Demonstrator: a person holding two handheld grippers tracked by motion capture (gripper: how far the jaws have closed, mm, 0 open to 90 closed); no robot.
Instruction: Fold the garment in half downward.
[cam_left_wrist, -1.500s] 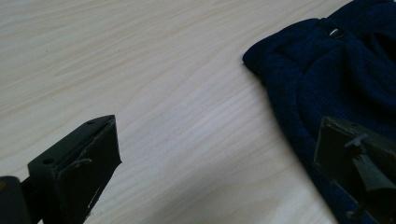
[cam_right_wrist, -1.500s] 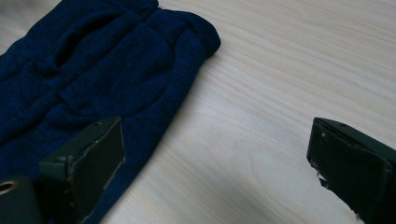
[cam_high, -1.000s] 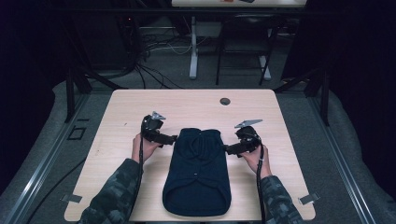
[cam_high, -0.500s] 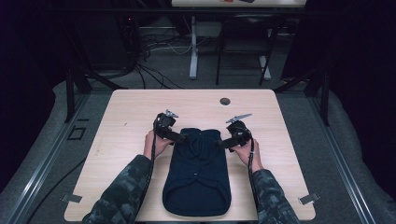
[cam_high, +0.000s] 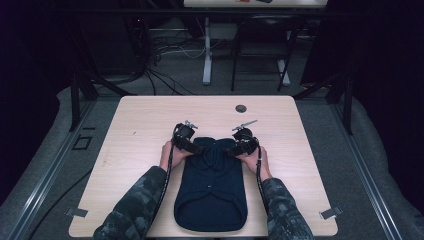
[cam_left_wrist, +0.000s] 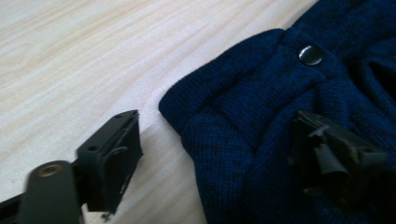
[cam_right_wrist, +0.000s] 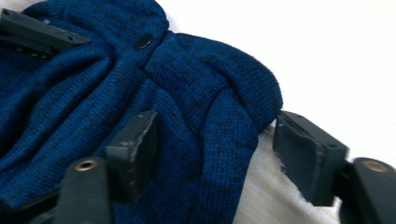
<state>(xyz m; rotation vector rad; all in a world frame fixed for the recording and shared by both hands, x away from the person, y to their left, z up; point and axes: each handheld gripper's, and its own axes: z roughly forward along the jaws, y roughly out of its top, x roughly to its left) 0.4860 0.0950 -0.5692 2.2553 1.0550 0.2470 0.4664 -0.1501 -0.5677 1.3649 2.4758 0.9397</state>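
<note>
A dark blue knitted garment (cam_high: 212, 185) lies flat on the wooden table (cam_high: 145, 125), its collar end away from the person. My left gripper (cam_high: 191, 145) is at its far left corner and my right gripper (cam_high: 234, 147) at its far right corner. In the left gripper view the corner fold (cam_left_wrist: 233, 116) with a snap button (cam_left_wrist: 310, 54) sits between the jaws; one jaw rests on the cloth, the other on bare wood, a gap short of the cloth. In the right gripper view the other corner (cam_right_wrist: 224, 98) lies between the jaws likewise. Both pairs of jaws have just been closing.
A small round dark grommet (cam_high: 241, 108) sits near the table's far edge. Black frame posts (cam_high: 75, 100) stand by the table's left side, and cables (cam_high: 170, 50) and desk legs lie on the grey floor behind. Bare wood stretches left and right of the garment.
Both hands have moved inward and down from the garment's sides onto its far corners. The jaws of both grippers stand narrower than before, around the cloth.
</note>
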